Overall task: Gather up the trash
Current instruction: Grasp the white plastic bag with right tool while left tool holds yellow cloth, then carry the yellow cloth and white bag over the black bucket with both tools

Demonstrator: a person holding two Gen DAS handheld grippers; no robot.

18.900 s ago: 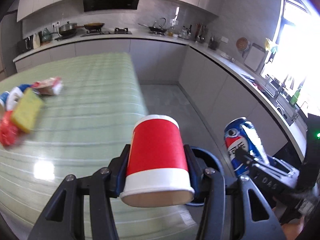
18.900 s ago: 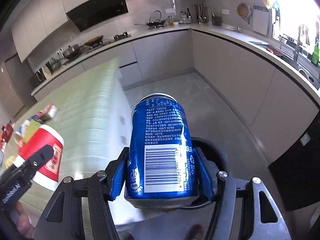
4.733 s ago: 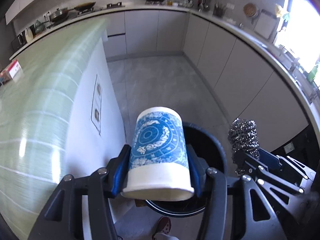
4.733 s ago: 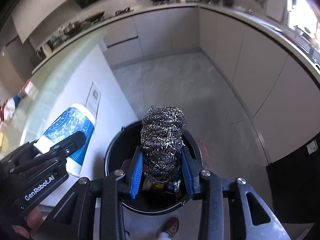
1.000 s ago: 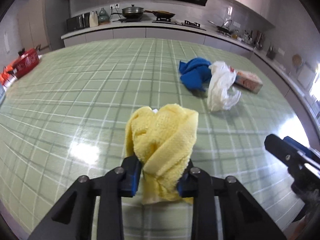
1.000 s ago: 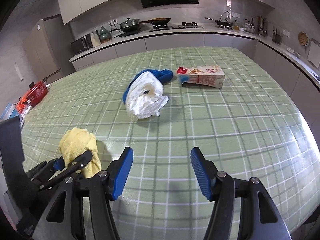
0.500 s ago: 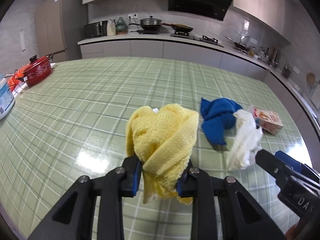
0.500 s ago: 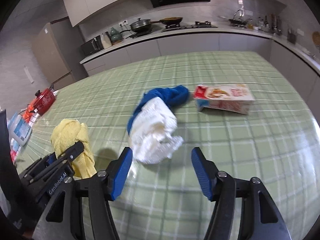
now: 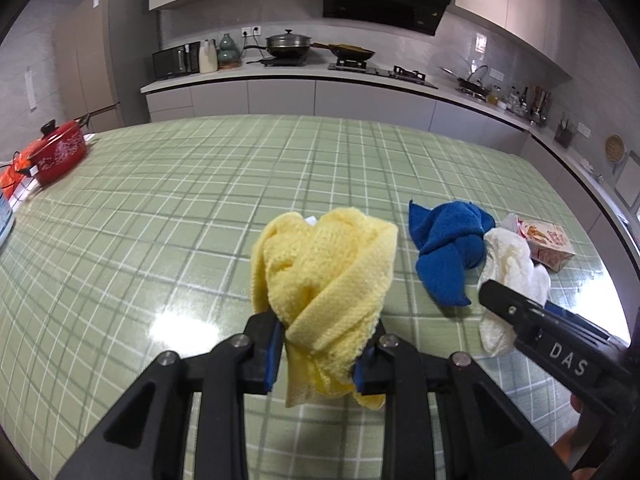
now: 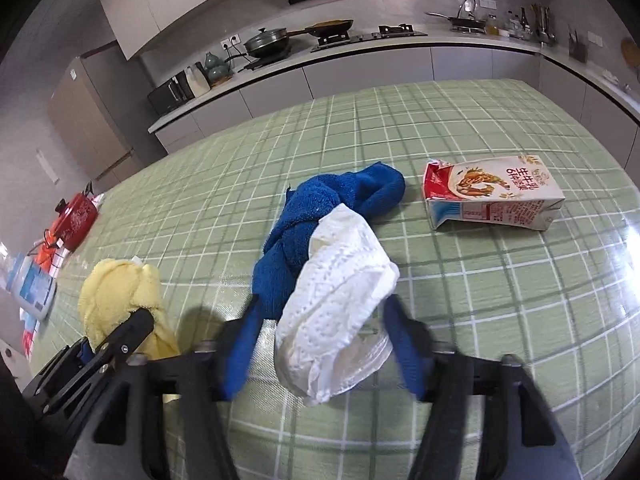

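My left gripper (image 9: 320, 354) is shut on a yellow cloth (image 9: 324, 276) and holds it above the green checked table (image 9: 180, 216); the cloth also shows in the right wrist view (image 10: 120, 300). My right gripper (image 10: 326, 344) is open, its jaws on either side of a crumpled white paper towel (image 10: 340, 292) lying on the table. A blue cloth (image 10: 320, 216) lies just behind the paper towel. An opened milk carton (image 10: 492, 196) lies on its side to the right.
A red pot (image 9: 56, 150) and some packets sit at the table's far left edge. Kitchen counters with a stove and pans (image 9: 288, 46) run along the back wall. The table's right edge (image 9: 612, 280) is close to the carton.
My right gripper has moved forward so that its open jaws now flank the white paper towel. My left gripper still holds the yellow cloth and has shifted little.
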